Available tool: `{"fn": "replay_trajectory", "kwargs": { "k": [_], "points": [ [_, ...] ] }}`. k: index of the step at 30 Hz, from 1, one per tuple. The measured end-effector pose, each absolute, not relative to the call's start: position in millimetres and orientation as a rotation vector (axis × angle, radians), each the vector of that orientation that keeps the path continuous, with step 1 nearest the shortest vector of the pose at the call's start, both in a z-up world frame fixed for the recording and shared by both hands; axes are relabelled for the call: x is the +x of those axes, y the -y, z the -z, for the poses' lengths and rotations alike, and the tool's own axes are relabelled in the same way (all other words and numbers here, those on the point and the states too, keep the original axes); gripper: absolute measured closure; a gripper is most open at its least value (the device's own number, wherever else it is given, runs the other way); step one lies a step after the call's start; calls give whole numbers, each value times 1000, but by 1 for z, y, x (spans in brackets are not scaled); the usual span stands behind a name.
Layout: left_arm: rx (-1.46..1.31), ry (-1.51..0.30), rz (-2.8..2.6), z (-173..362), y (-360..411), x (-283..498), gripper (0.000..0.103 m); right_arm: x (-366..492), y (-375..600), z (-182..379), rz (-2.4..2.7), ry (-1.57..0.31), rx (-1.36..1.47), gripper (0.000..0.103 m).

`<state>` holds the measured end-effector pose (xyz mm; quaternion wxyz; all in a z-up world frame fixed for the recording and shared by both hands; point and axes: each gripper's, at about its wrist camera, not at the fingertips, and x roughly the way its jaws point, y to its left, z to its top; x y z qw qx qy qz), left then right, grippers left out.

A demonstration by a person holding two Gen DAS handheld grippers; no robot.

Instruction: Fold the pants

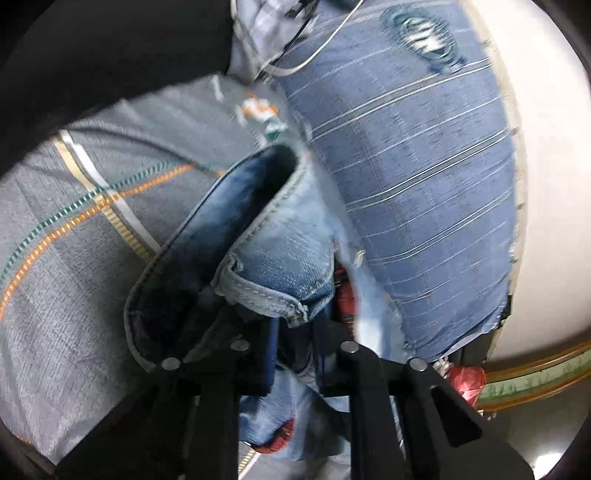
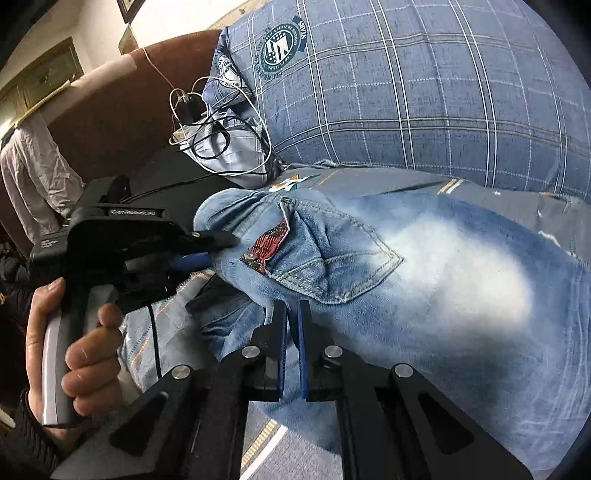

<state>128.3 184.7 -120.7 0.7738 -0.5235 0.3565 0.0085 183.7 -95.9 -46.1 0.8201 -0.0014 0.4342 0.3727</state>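
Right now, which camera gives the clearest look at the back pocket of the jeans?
The right wrist view: the back pocket lies sharp and whole, with its stitching and red patch, on the jeans. The left wrist view is blurred and shows only the gaping waistband, not the pocket.

Ahead of my jaws a blue plaid pillow [image 2: 424, 96] lies on grey bedding [image 1: 85, 229]; to their left a brown headboard [image 2: 110, 107] rises before a pale wall [image 2: 177, 14], white cables [image 2: 207, 122] coiled beneath it.
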Motion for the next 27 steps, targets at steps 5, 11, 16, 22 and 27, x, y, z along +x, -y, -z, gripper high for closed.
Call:
{"fn": "replay_trajectory", "kwargs": {
  "k": [5, 11, 16, 22, 27],
  "points": [
    [-999, -666, 14, 81, -161, 91, 90, 171, 109, 34, -799, -888, -3, 102],
    [-1017, -712, -22, 97, -158, 66, 89, 148, 118, 31, -814, -893, -33, 102],
    [-1072, -882, -134, 140, -163, 82, 86, 157, 94, 94, -766, -1096, -115, 98],
    [-899, -722, -159, 96, -154, 67, 39, 152, 111, 55, -828, -990, 12, 47],
    [-869, -735, -185, 96, -154, 73, 38, 156, 146, 35, -788, -949, 98, 46]
  ]
}}
